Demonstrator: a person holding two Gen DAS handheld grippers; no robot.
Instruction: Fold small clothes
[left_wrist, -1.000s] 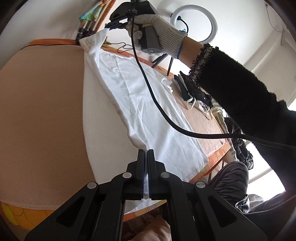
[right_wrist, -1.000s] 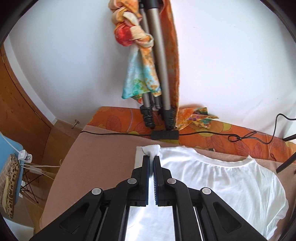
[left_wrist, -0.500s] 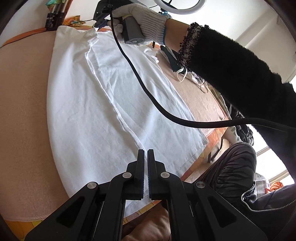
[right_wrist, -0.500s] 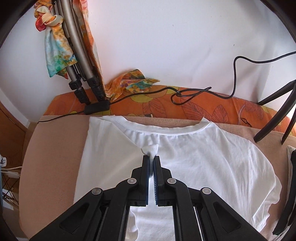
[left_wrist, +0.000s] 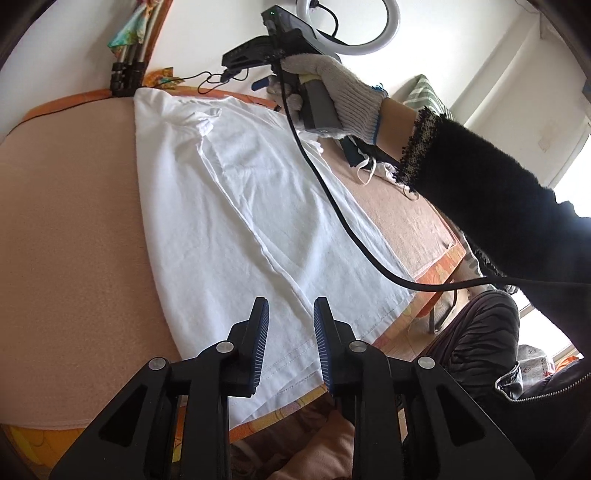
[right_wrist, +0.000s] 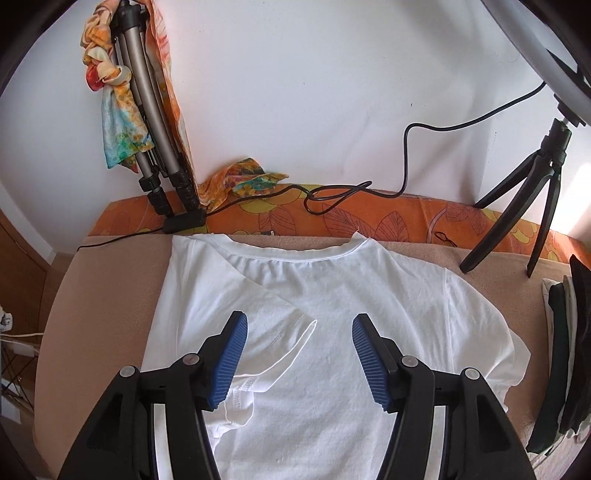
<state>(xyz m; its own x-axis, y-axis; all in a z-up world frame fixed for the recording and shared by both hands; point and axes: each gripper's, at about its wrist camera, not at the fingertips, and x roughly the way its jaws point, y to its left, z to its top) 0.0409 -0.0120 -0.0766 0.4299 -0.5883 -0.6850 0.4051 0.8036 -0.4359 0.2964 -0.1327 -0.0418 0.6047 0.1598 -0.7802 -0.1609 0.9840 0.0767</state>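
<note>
Shirt (right_wrist: 332, 332) lies flat on the counter (left_wrist: 74, 221), one side folded inward; opposite side remains unfolded. Left gripper (left_wrist: 290, 343) and right gripper (right_wrist: 299, 362) gape, holding nothing.

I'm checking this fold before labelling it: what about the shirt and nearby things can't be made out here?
- White cotton T-shirt: its hem is cut off by the right wrist view's bottom edge.
- Its far sleeve is hidden in the left wrist view behind the gloved hand.
- Dark folded pile: cropped by the right wrist view's edge, so what the items are is unclear.
</note>
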